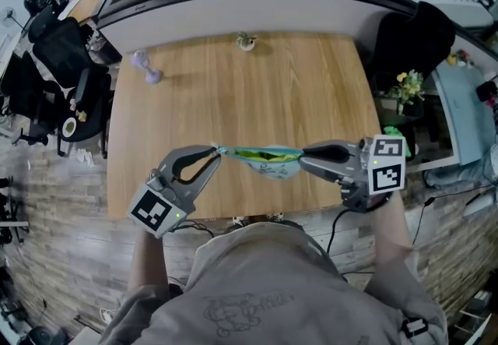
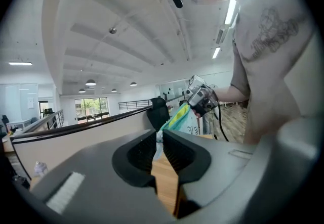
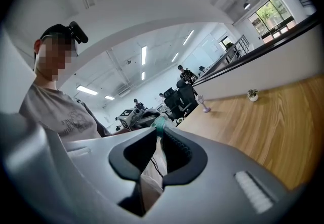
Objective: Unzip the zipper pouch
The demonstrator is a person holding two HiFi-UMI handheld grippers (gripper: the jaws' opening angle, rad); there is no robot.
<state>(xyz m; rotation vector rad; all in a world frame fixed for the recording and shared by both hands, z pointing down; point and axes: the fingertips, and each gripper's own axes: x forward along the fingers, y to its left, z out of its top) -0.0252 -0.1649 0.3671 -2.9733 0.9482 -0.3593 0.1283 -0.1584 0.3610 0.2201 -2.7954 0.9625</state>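
1. Over the near edge of the smooth wooden bench point(image 1: 249, 94), the zipper pouch point(image 1: 268, 158) hangs in the air, lying long-ways from left to right.
2. The left gripper point(image 1: 215, 151) pinches its left tip, with the jaws almost closed.
3. The right gripper point(image 1: 305, 155) pinches its right tip the same way.
4. The pouch is soft, floppy cloth, green and pale blue, and its belly sags.
5. The next pull likely runs along that long line.

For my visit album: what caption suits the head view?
Person holds a zipper pouch stretched between left tool and right tool over a wooden table.
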